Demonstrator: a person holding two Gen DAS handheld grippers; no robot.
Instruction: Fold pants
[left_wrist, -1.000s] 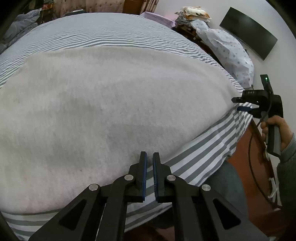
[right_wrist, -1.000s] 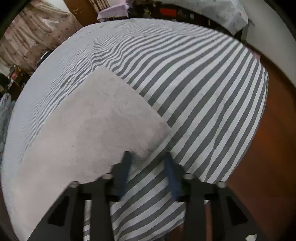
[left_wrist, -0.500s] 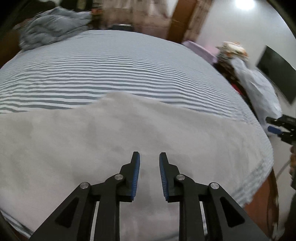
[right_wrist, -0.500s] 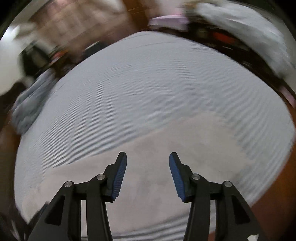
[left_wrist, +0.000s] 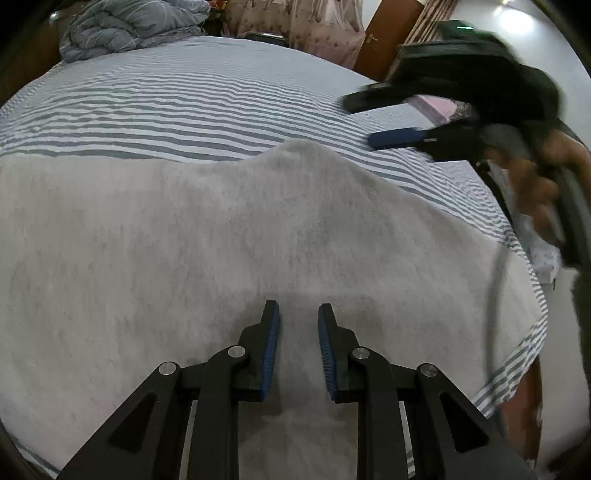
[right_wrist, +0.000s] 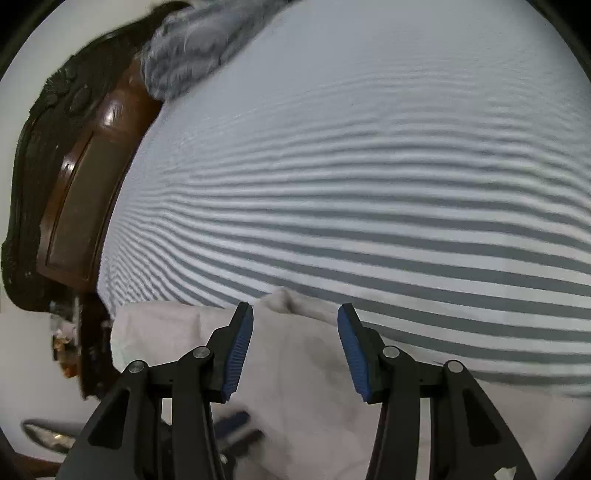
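The light grey fleece pants lie spread flat on the striped bed sheet, with a raised bump at their far edge. My left gripper is open and empty, low over the near part of the pants. My right gripper is open and empty above the far edge of the pants. It also shows in the left wrist view, at the upper right over the sheet, held by a hand. The left gripper's fingers show blurred low in the right wrist view.
A rumpled grey duvet lies at the head of the bed. A dark wooden headboard stands at the left. A wooden door and patterned curtain are behind the bed. The bed's right edge drops off.
Both grippers have swung over the pants. My left gripper has opened from nearly shut. My right gripper has moved across to the far edge of the pants and turned toward the headboard.
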